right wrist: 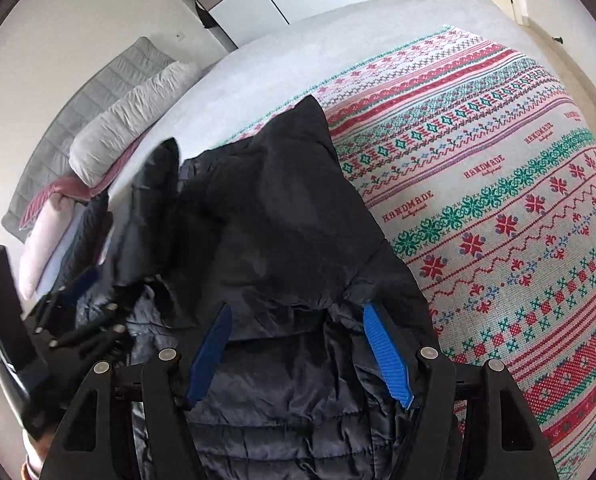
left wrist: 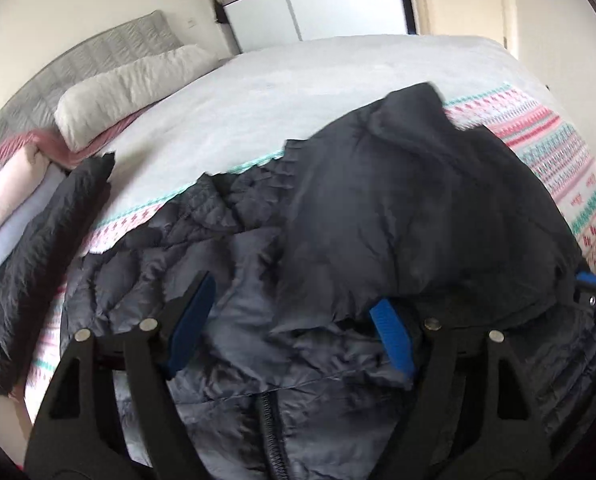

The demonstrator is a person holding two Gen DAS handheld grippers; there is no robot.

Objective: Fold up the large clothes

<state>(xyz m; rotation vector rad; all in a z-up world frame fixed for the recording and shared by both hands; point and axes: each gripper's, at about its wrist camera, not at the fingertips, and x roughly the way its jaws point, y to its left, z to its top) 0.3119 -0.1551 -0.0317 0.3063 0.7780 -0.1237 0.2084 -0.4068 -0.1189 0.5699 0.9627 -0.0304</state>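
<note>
A: Where is the jacket (left wrist: 398,216) now?

B: It lies bunched on the patterned blanket (right wrist: 498,208), at the near edge of the bed. One dark flap is thrown over the quilted lining, and the zipper (left wrist: 267,420) runs toward the camera.

A: And the grippers?

B: The left gripper (left wrist: 293,332) has its jaws spread, with puffy fabric lying between them; I see no pinch. The right gripper (right wrist: 302,352) is the same: jaws spread over the jacket's edge, and nothing clamped that I can make out.

A: What could go wrong?

B: I judge the slick, puffy shell may slide out if only the top layer is caught. Then the fold would come out crooked. Closing on a thick bunch might also drag the whole jacket across the blanket.

A: Anything in the way?

B: A second dark garment (left wrist: 45,264) lies left of the jacket, near the stacked pillows (left wrist: 129,88). It is close enough to be snagged. Beyond the jacket the grey bedcover (left wrist: 298,96) is bare.
</note>
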